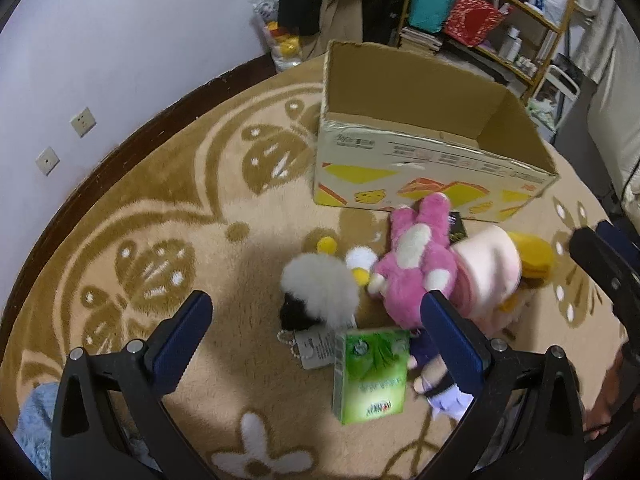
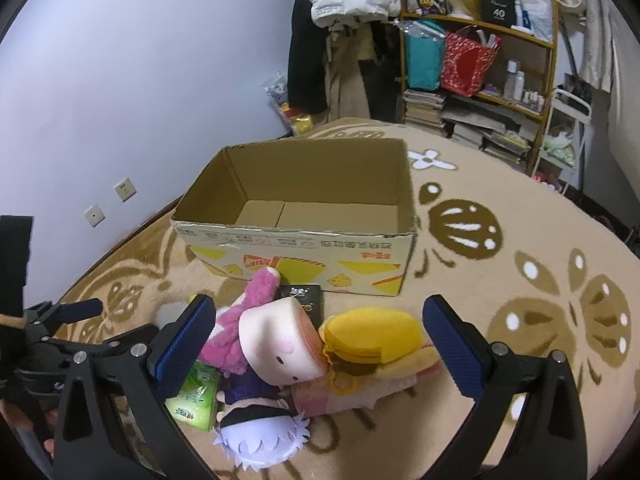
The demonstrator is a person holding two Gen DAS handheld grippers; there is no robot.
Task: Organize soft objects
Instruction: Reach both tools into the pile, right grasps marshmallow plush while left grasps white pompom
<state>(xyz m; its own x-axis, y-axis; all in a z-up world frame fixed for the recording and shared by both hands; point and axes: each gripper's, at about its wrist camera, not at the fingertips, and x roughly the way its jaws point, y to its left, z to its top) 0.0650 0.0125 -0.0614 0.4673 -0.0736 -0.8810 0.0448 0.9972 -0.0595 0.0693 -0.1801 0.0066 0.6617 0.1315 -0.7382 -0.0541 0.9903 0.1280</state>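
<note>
An open, empty cardboard box [image 1: 420, 168] [image 2: 304, 248] stands on the carpet. In front of it lies a heap of soft toys: a pink plush [image 1: 416, 264] [image 2: 240, 320], a pale toast-shaped cushion [image 1: 490, 268] [image 2: 284, 348], a yellow plush [image 1: 532, 256] [image 2: 372, 334], a purple-haired doll [image 1: 444, 394] [image 2: 260, 436] and a white-and-black fluffy toy [image 1: 316, 288]. A green tissue pack [image 1: 370, 374] [image 2: 196, 396] lies beside them. My left gripper [image 1: 316, 340] hovers open above the fluffy toy and the pack. My right gripper [image 2: 320, 344] is open over the cushion and yellow plush.
A small black packet [image 2: 304, 300] lies between the toys and the box. A patterned beige carpet [image 1: 168, 216] covers the floor. A shelf [image 2: 480, 80] with bags and books and hanging clothes [image 2: 344, 20] stand at the back. The wall [image 1: 120, 40] is on the left.
</note>
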